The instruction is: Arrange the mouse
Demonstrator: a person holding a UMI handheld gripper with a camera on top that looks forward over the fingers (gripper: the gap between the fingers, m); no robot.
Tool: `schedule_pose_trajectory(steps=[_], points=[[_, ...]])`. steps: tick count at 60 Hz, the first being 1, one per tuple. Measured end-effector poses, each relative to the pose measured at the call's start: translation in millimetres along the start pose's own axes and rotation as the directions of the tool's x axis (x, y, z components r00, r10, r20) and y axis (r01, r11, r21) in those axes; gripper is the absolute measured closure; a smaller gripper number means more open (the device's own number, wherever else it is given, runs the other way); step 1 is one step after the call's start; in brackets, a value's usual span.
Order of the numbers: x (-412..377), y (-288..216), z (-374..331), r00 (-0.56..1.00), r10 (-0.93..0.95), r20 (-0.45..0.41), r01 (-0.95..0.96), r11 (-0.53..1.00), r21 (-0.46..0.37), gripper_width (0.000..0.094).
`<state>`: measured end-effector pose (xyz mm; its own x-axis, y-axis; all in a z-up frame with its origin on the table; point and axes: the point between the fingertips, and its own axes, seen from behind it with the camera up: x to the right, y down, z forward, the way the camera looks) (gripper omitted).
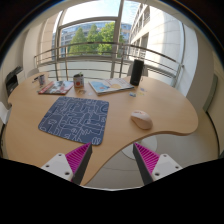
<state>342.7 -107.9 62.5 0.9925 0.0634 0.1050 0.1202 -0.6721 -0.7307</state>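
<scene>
- Spanning most of the scene: wooden table (pixel 110 135), curved near edge, windows and balcony railing beyond it.
- Mouse pad (pixel 75 120), dark blue with pale printed pattern, lying flat left of centre on the table.
- Open book or magazine (pixel 110 86), far side, just right of centre.
- Dark upright object (pixel 136 71), far right; type unclear.
- Flat printed item (pixel 54 88), far left.
- Cup (pixel 78 81), far side between the two printed items; contents cannot be seen.
- Mouse (pixel 141 119), pale, resting on bare table right of the mouse pad, apart from it, beyond the right finger.
- Gripper (pixel 110 160), fingers spread wide, pink pads (pixel 77 157) visible, holding nothing.
</scene>
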Motion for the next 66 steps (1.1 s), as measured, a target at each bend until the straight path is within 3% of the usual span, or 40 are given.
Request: schedule_pose_trajectory(steps=[14,41,46,51,66], points=[[119.3,-13.7,96.2,0.992,0.037,-0.121,-0.035,0.999,0.019,0.0096],[154.8,-64.5,201.2,0.998,0.033,-0.054,-0.029,0.997,0.069,0.0098],[156.0,-71.5,209.1,0.998,0.058,-0.034,-0.055,0.995,0.084,0.0193],[149.2,-76.1,216.1,0.997,0.073,0.001,-0.073,0.993,0.096,0.0378],[152.0,-78.9,215.5,0.991,0.125,-0.056,-0.118,0.986,0.116,0.0514]])
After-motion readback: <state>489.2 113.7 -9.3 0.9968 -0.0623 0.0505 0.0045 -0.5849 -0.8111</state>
